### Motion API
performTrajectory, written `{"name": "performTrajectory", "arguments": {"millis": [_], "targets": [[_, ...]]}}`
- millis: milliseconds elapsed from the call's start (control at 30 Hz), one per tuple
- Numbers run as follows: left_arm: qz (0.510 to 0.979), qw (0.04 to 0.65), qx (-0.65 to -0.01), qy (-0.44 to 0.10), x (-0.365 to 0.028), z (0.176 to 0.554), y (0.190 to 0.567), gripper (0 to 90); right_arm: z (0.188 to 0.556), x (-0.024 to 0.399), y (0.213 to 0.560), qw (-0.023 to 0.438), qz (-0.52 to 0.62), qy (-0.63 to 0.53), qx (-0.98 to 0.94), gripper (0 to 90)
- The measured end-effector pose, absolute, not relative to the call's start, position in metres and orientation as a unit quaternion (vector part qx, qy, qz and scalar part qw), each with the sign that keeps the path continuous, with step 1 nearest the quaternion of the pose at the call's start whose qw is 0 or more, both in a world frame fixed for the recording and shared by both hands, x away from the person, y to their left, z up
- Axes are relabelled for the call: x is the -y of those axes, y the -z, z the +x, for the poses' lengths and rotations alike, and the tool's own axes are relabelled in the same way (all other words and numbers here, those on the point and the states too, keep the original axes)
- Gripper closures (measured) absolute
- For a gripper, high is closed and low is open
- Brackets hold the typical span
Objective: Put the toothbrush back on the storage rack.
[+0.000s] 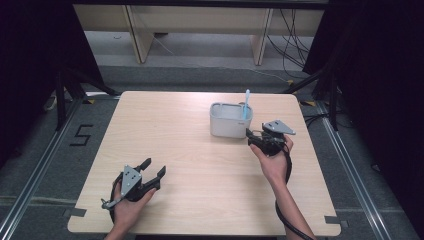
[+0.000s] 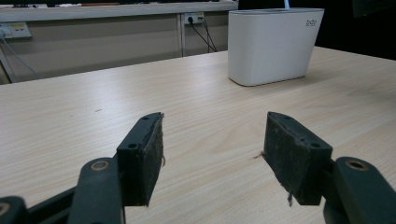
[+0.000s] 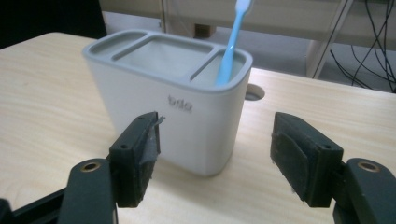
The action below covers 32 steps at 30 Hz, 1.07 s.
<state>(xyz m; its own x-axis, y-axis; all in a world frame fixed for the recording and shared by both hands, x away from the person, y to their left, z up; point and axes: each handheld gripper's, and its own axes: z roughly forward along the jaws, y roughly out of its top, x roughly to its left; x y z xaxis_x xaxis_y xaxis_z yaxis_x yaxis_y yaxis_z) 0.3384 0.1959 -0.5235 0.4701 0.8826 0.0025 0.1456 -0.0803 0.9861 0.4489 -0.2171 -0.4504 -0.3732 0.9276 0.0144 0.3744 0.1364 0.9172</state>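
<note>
Standing upright in the holder (image 3: 168, 112) at frame centre, the toothbrush (image 3: 231, 44) needs no grip, so the right gripper (image 3: 215, 156) fingers gape empty, as do the left gripper (image 2: 212, 156) fingers.

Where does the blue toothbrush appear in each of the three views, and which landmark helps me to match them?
High view: the toothbrush stands in the right end of the holder, right of centre.
Left gripper view: only a sliver of it above the holder, top right.
Right gripper view: upper centre, leaning in the right compartment.
Shared landmark: the white holder.
</note>
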Motion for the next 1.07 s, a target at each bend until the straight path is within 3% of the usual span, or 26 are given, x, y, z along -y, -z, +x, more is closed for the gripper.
{"name": "performTrajectory", "arguments": {"millis": [533, 1067], "targets": [[0.655, 0.553, -0.393, -0.333, -0.196, 0.339, 0.524, 37.3, 0.377, 0.233, 0.489, 0.295, 0.466, -0.453, -0.7, 32.4], [0.653, 0.555, -0.399, -0.328, -0.197, 0.339, 0.524, 37.3, 0.374, 0.235, 0.498, 0.295, 0.461, -0.454, -0.703, 32.4]]}}
